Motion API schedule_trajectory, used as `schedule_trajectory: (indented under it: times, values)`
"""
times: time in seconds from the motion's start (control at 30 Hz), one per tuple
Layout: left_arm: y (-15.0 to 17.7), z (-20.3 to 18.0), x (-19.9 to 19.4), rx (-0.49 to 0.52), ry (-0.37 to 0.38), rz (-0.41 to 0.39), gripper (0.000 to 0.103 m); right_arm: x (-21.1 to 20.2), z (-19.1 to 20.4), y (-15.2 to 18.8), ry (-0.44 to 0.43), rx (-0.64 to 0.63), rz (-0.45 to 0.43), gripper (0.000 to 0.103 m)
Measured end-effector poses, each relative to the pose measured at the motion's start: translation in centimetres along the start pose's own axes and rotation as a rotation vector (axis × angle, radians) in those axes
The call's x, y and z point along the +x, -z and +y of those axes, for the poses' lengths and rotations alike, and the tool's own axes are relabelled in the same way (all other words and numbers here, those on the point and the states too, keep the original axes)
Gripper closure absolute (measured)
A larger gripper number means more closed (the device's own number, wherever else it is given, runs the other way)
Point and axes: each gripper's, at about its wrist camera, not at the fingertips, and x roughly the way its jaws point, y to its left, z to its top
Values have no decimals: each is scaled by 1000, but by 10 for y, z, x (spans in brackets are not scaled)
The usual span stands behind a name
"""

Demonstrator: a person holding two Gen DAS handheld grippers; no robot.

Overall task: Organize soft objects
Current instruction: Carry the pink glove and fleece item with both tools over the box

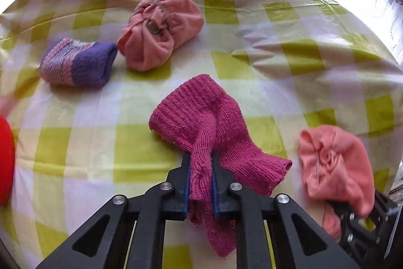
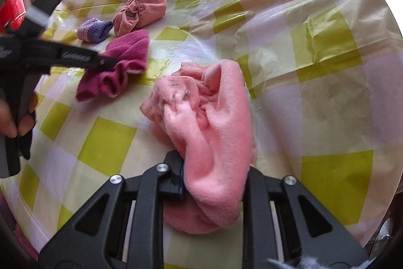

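A magenta knit piece (image 1: 191,112) lies partly on the checked tablecloth (image 1: 289,62). My left gripper (image 1: 200,158) is shut on a pinched fold of it, and the loose end hangs down between the arms. From the right wrist view the same knit (image 2: 126,49) is bunched at the left gripper's tip (image 2: 110,62). A pink fleece cloth (image 2: 214,105) is crumpled in front of my right gripper (image 2: 214,163), which is shut on its near end; the right finger is hidden under the fleece. In the left wrist view that fleece (image 1: 335,163) hangs at the lower right.
A rolled pink bundle tied with a band (image 1: 161,29) and a purple-and-pink knitted roll (image 1: 78,62) lie side by side at the far left. A red object (image 1: 5,158) sits at the left edge. A hand (image 2: 10,117) holds the left gripper's handle. Clear plastic covers the cloth.
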Motion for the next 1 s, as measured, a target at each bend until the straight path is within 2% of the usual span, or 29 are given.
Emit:
schedule_trajectory:
  times: [0.17, 0.23, 0.3, 0.37, 0.4, 0.43, 0.47, 0.5, 0.6, 0.73, 1.0]
  values:
    - [67, 41, -48, 5, -40, -3, 89, 0, 0, 1, 6, -6, 0, 79]
    - [77, 51, -58, -15, -29, -7, 85, 0, 1, 2, 11, -11, 0, 79]
    - [73, 51, -59, -21, -13, -9, 80, 2, 3, 0, 20, -20, 1, 79]
    - [71, 42, -59, 1, -20, -5, 62, 3, 5, -1, 31, -31, 2, 79]
    - [68, 32, -49, 31, -24, -1, 44, 3, 6, -1, 36, -35, 2, 79]
    - [69, 22, -46, 70, -44, 2, 34, 4, 7, -1, 39, -37, 2, 79]
    - [69, 11, -40, 109, -91, -5, 33, 4, 7, -1, 42, -40, 1, 79]
    - [71, 5, -41, 115, -107, -25, 33, 4, 7, -1, 44, -41, 2, 79]
    - [77, 8, -45, 86, -78, -42, 39, 4, 8, -1, 51, -49, 1, 79]
    - [86, 9, -54, 105, -68, -61, 54, 4, 8, -1, 51, -50, 1, 79]
    - [99, 18, -66, 61, -44, -64, 80, 5, 9, -1, 62, -57, 0, 79]
